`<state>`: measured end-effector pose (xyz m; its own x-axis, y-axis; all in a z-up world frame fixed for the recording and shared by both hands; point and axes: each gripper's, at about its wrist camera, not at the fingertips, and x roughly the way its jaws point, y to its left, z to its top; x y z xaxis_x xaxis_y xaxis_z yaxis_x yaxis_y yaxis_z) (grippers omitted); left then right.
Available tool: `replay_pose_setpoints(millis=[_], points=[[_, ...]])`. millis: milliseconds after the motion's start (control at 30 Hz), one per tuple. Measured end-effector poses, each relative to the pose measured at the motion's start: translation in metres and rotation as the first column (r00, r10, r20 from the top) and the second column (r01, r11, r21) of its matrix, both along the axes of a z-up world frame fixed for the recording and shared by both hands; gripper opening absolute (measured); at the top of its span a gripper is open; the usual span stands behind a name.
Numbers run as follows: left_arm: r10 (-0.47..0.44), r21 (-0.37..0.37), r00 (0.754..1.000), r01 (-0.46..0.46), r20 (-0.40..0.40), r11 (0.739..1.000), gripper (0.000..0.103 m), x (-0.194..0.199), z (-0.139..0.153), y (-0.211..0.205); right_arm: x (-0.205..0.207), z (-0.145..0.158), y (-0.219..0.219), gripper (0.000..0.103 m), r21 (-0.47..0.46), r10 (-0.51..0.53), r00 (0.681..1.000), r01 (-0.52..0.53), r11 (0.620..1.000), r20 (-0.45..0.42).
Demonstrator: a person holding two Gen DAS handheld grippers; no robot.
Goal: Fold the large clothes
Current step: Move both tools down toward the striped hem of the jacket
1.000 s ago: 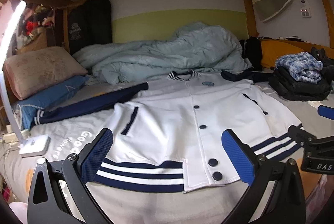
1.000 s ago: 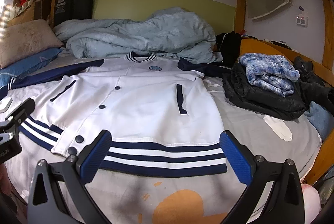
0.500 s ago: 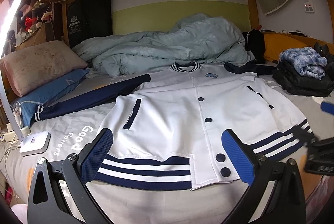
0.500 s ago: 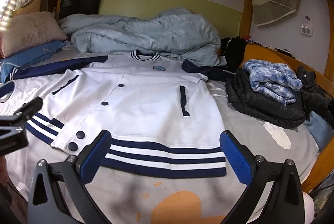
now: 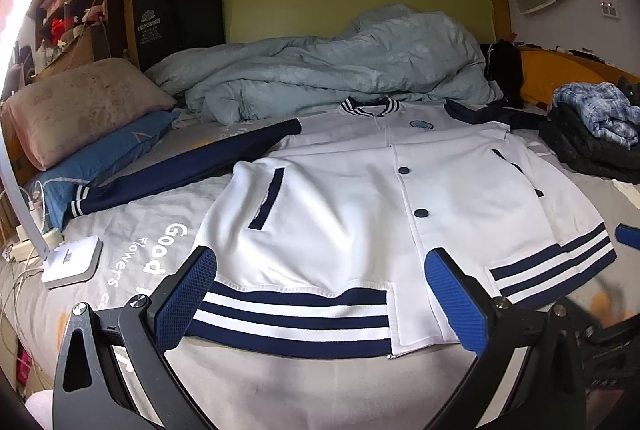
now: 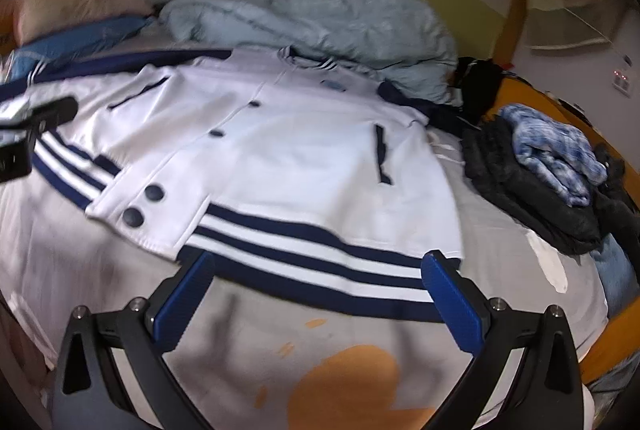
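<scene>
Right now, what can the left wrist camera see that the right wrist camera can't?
Only the left wrist view shows the white lamp base, the "Good flowers" writing on the sheet and the whole navy sleeve down to its striped cuff.

Only the right wrist view shows the two bottom buttons and the orange patch on the sheet.

Both show the white jacket lying flat and buttoned, the light blue quilt and the plaid shirt on dark clothes. Each open hand-held gripper hovers near the striped hem: left, right.
</scene>
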<state>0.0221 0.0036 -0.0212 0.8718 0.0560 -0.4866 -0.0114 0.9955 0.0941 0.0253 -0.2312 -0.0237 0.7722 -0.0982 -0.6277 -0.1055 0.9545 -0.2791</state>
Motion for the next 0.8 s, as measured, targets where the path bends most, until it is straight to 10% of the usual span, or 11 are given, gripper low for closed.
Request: replay_pose_setpoints(millis=[467,567,800], points=[[-0.066,0.035,0.991,0.07,-0.113,0.997,0.103,0.009,-0.007,-0.001,0.009,-0.04,0.025,0.103,-0.148,0.097,0.98,-0.124,0.981,-0.177],[-0.085,0.176,0.97,0.127,-0.229,0.976,0.103,0.02,-0.026,-0.012,0.016,-0.04,0.016,0.103,-0.097,0.078,0.977,-0.099,0.99,-0.197],[-0.094,0.243,0.895,0.217,-0.436,0.945,0.103,0.03,-0.069,-0.022,0.041,-0.037,-0.023,0.103,-0.085,-0.106,0.974,0.09,0.992,-0.201]])
